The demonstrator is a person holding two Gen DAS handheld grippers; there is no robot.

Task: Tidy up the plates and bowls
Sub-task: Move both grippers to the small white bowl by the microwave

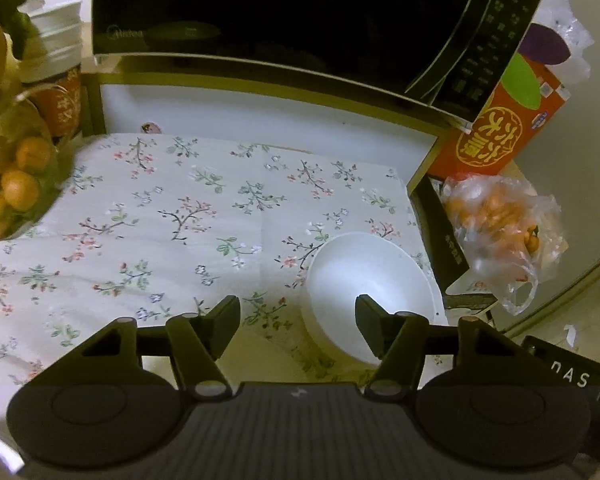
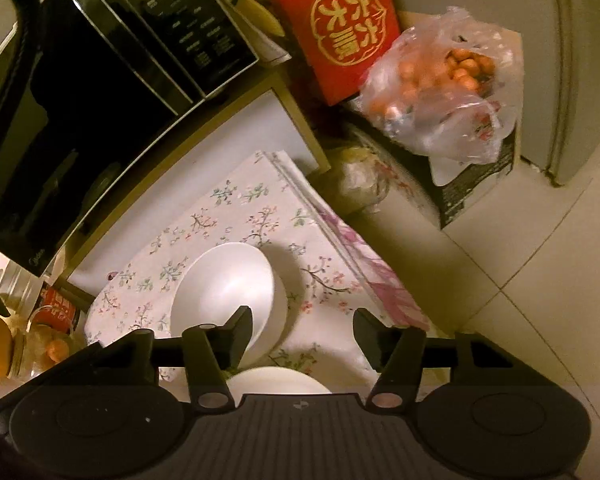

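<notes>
- Left gripper (image 1: pixel 298 320) stood part open above the floral tablecloth (image 1: pixel 160 216); its fingers (image 1: pixel 224 320) were well apart; nothing was clamped between them.
- White bowl (image 1: pixel 366 280) sat on the cloth at about 4 o'clock in the left wrist view; the right-hand finger overlapped the bowl's near rim; whether it touched the rim could not be told; the other finger was over bare cloth.
- Right gripper (image 2: pixel 302 324) was likewise part open; the same white bowl (image 2: pixel 224 284) lay at about 9 o'clock of its gap, behind the left-hand finger (image 2: pixel 238 332); contact could not be told; the gap itself showed only cloth.
- A second white dish (image 2: pixel 278 380) showed just below the right gripper's gap at 6 o'clock, partly hidden by the gripper body; its kind could not be told.
- Black microwave (image 1: pixel 260 12) stood on a shelf at 12 o'clock in the left view; a red box (image 1: pixel 504 120) at 2 o'clock; a clear bag of oranges (image 1: pixel 500 228) at 3 o'clock, beside the bowl but apart from it.
- A glass jar of small oranges (image 1: pixel 12 176) stood at 9 o'clock; a stack of white plates (image 1: pixel 56 36) at 10 o'clock.
</notes>
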